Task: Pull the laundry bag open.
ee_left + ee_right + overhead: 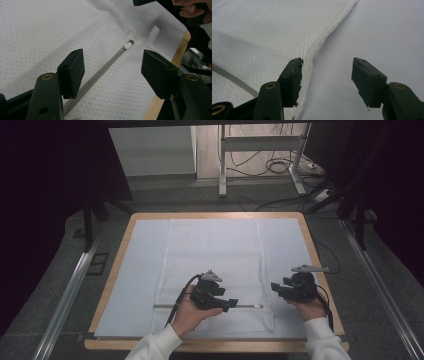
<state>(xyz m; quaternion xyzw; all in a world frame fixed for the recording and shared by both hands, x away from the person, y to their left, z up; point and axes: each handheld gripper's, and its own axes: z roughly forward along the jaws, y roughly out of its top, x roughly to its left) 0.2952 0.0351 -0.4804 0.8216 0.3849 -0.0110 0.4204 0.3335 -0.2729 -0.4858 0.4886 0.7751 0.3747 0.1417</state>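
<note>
White mesh bag [212,265] flat mid-table on pale sheet [135,270], zip [100,72] along near edge, puller [128,45] at right. Left gripper [232,304] over zip, jaws spread, empty. Right gripper [276,287] by bag's right edge, jaws spread, empty.

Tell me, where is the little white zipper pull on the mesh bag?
The zipper pull sits at the end of the grey zipper near the mesh bag's right edge, at the front of the table, between the left tool and right tool.
</note>
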